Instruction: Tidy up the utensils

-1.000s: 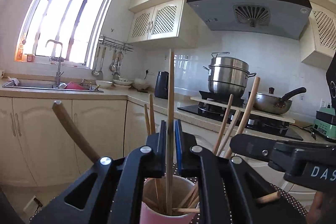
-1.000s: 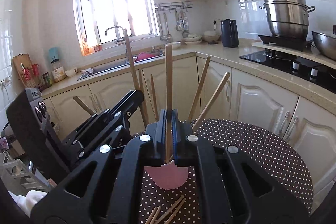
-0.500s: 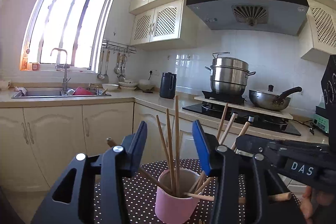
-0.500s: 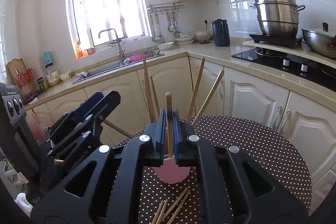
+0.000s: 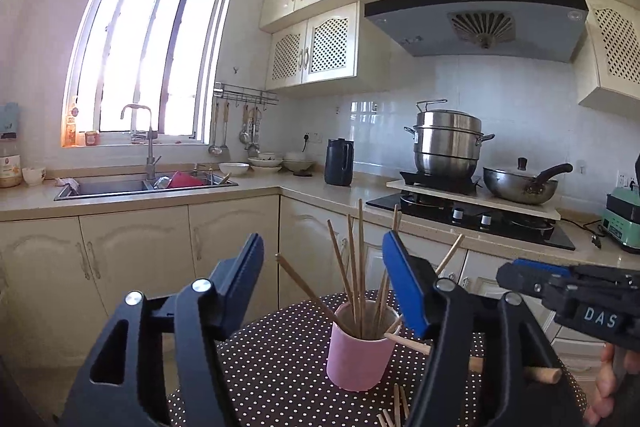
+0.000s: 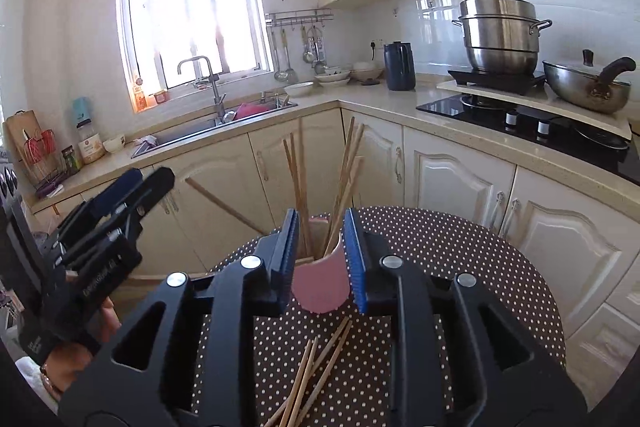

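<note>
Both grippers have just been opening with nothing between their pads, the left gripper wide and the right gripper narrower, because the chopsticks now stand in the pink cup (a few loose chopsticks lie on the dotted table).
</note>
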Action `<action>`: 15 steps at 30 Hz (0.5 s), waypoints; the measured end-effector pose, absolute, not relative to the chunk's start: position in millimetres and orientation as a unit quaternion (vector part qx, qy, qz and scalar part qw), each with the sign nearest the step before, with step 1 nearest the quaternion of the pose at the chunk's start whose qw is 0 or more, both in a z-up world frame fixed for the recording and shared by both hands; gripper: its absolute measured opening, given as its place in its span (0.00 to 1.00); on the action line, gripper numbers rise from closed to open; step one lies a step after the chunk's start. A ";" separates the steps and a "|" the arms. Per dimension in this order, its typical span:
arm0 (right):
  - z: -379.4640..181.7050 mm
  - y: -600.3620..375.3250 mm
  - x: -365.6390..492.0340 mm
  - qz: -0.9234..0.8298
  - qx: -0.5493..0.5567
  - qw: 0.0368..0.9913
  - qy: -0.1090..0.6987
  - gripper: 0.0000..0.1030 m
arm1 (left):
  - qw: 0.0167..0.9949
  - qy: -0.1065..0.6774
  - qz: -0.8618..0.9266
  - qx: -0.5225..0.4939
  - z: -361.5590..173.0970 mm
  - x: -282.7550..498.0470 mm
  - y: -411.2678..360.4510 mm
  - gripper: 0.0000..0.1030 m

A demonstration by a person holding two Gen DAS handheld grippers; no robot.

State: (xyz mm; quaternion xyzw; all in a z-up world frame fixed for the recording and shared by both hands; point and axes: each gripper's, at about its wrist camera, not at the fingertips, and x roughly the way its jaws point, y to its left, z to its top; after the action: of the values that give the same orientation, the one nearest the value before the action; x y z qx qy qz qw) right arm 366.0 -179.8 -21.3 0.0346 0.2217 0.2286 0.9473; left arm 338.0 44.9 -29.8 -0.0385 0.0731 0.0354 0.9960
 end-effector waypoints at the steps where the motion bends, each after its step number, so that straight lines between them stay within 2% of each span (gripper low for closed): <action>1: -22.1 -179.2 363.5 0.228 0.035 0.947 0.224 0.23 | 0.996 0.076 0.041 -0.038 -29.0 339.5 45.4 0.63; 13: -46.7 -140.0 358.0 0.255 -0.029 0.938 0.233 0.23 | 0.996 0.080 0.049 0.010 -33.5 356.5 23.8 0.64; 15: -49.8 -133.1 363.5 0.263 -0.037 0.937 0.229 0.23 | 0.996 0.083 0.037 0.009 -33.0 360.7 23.8 0.55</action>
State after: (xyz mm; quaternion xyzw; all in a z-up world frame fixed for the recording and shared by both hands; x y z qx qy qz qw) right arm 363.5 -133.1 -49.8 -0.0366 0.2287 0.2626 0.9367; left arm 360.7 23.8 -33.0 0.0087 0.0832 0.0373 0.9958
